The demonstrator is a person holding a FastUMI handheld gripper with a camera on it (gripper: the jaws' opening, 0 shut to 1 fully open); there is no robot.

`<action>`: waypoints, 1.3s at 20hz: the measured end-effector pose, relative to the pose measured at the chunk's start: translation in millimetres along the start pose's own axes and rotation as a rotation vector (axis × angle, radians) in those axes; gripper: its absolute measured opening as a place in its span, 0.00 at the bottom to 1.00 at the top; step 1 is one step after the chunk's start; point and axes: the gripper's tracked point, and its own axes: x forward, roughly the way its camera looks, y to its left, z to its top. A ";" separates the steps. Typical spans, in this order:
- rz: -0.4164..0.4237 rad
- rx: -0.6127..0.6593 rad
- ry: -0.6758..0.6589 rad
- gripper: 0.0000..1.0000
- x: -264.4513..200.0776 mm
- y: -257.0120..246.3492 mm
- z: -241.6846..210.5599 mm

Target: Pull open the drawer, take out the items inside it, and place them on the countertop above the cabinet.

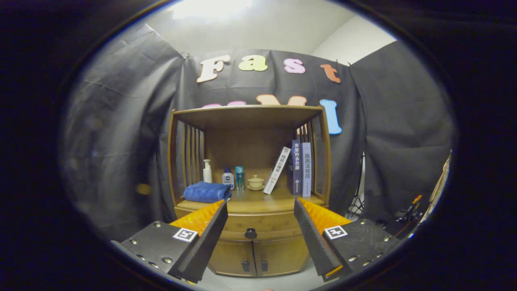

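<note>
A wooden cabinet (250, 121) stands ahead against the booth wall. Its drawer (258, 226) is closed, with a round black knob (251, 233) at the middle of its front. The countertop (258, 200) lies just above the drawer, under an open shelf. My gripper (260, 208) is open, its two fingers spread wide, with nothing between them. It hangs some way in front of the cabinet. The knob shows in the gap between the fingers, a little below the fingertips and well beyond them. The drawer's contents are hidden.
On the countertop lie a folded blue towel (207, 192), a white pump bottle (207, 171), two small bottles (234, 178), a lidded cup on a saucer (255, 182) and several books (301, 167). Two lower doors (254, 256) sit beneath the drawer. A tripod (357, 202) stands right of the cabinet.
</note>
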 end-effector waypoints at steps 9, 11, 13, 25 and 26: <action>-0.013 0.048 0.034 0.99 31.8 -14.3 -28.5; 0.002 0.054 0.035 0.99 46.5 -9.8 -40.0; 0.013 0.061 0.045 0.99 65.6 -6.3 -60.1; 0.089 -0.063 0.158 0.99 173.6 18.8 -209.7; 0.102 -0.050 0.177 0.99 179.0 26.3 -216.0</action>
